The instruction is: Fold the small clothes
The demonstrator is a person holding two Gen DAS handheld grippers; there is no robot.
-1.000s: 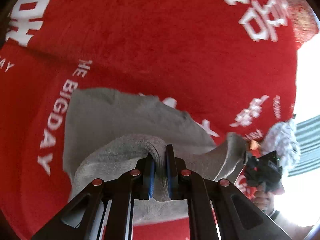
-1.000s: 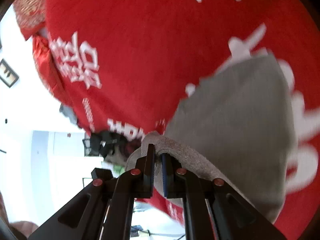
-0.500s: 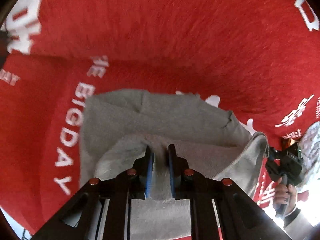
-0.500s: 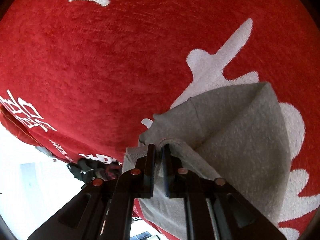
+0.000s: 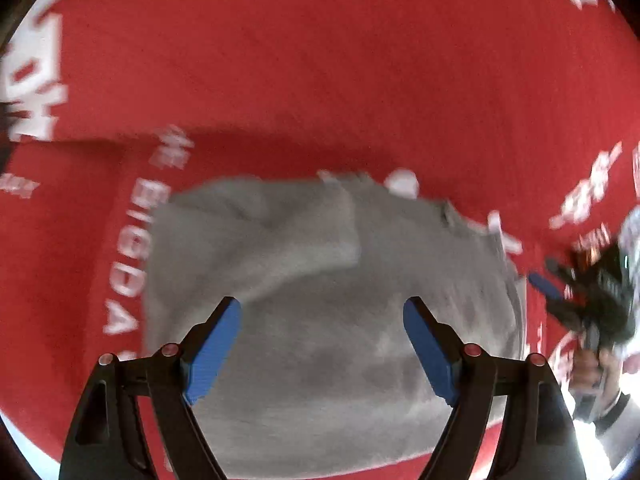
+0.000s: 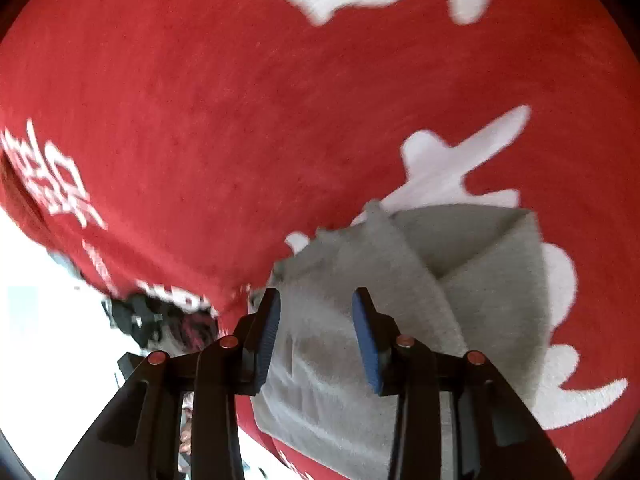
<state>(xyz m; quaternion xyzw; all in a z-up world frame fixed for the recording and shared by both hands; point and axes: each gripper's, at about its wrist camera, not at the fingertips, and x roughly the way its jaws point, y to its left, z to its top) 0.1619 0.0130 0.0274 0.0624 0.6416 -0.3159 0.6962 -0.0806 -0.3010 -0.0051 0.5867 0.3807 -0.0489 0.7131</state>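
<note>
Here, left wrist view: left gripper (image 5: 322, 312) spread wide, nothing between its blue pads; fuzzy grey garment (image 5: 320, 288), folded, directly beneath; right gripper (image 5: 560, 292) off right.
Right wrist view: right gripper (image 6: 316, 304) parted over garment (image 6: 452, 280); red plush cloth (image 6: 240, 120), white lettering, ahead.

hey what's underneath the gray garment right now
The gray garment lies on a red cloth with white lettering, which shows all around it. The part of the cloth directly beneath the garment is covered. Both the left gripper and right gripper have jaws open above it.
</note>
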